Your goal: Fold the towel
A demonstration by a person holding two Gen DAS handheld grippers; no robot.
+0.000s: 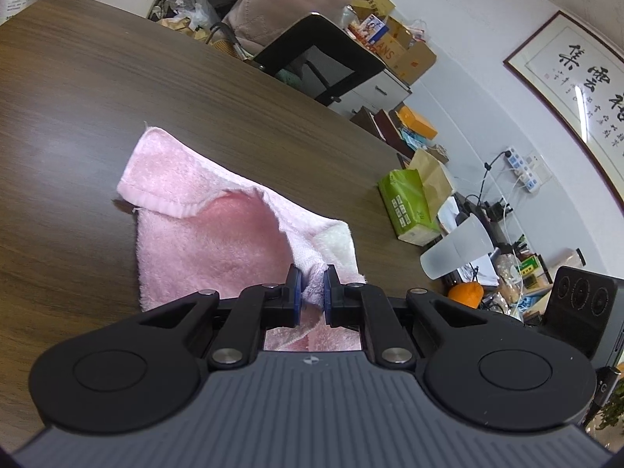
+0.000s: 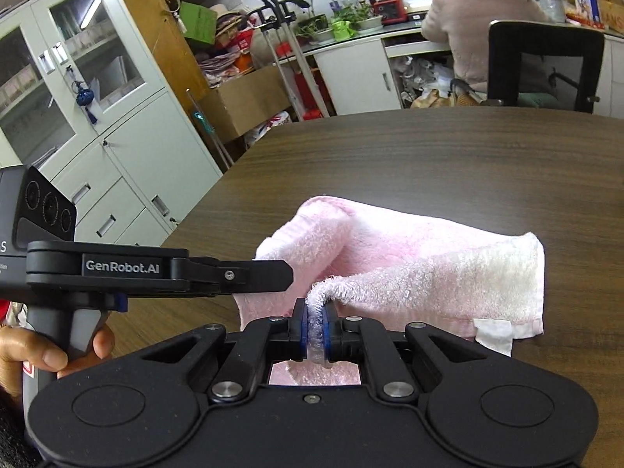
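A pink towel [image 1: 202, 241] lies partly folded on the dark wooden table [image 1: 97, 89]. It also shows in the right wrist view [image 2: 421, 257], with a white label at its near right corner. My left gripper [image 1: 312, 288] is shut on a bunched edge of the towel, lifted a little off the table. My right gripper [image 2: 316, 327] is shut on another pinched edge of the towel. The left gripper's body shows in the right wrist view [image 2: 156, 267], close at the left and reaching over the towel's left end.
A green tissue pack [image 1: 409, 206], a frosted cup [image 1: 456, 249] and an orange [image 1: 466, 292] sit by the table's right edge. A person sits on a black chair [image 2: 542, 66] beyond the far edge. White cabinets [image 2: 97, 124] stand at the left.
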